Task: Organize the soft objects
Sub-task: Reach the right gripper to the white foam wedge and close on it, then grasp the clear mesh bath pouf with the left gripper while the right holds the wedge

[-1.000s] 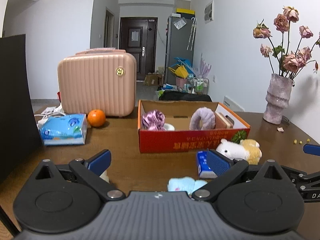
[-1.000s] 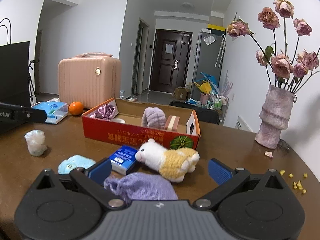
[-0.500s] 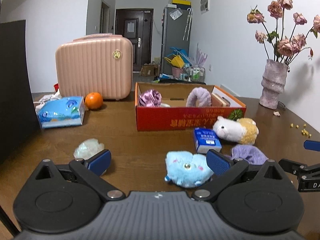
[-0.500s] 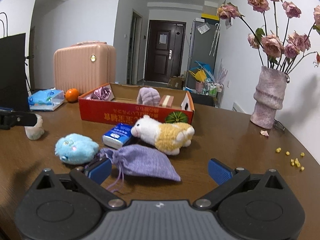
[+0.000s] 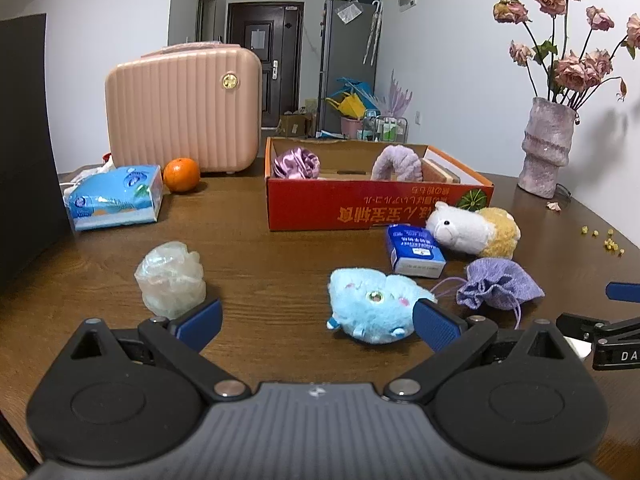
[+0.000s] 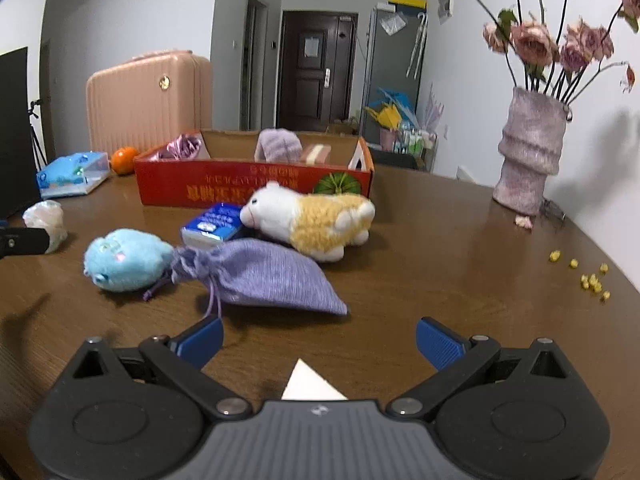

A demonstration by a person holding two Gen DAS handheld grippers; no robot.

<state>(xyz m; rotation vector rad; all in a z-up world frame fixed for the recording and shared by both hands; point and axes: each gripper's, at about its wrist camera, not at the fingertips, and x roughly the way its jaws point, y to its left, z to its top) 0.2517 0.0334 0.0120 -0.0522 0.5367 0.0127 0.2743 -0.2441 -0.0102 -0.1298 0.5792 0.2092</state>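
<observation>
Two handheld grippers hover low over a dark brown wooden bench (image 5: 280,264) strewn with soft things: the left gripper (image 5: 318,322) is spread wide and empty, its blue fingertips (image 5: 199,319) flanking a gap in front of a round light-blue plush toy (image 5: 374,306) and a crumpled clear plastic bundle (image 5: 171,278). The right gripper (image 6: 318,340) is likewise released and holds nothing, facing a lilac drawstring fabric pouch (image 6: 264,276) lying flat, its neck just beside the blue plush. Behind the pouch lie a white-and-yellow plush alpaca (image 6: 312,220) on its side and a small blue-and-white tissue packet (image 6: 214,224), both close to the front wall of a red cardboard box (image 5: 372,206). Inside the box sit a shiny purple scrunchie (image 5: 296,163) and a fluffy lilac headband (image 5: 396,162). A pink ribbed suitcase (image 5: 184,108), an orange (image 5: 181,175) and a blue tissue pack (image 5: 116,196) stand farther back; a mottled pink vase of dried roses (image 5: 546,148) stands at the right.
</observation>
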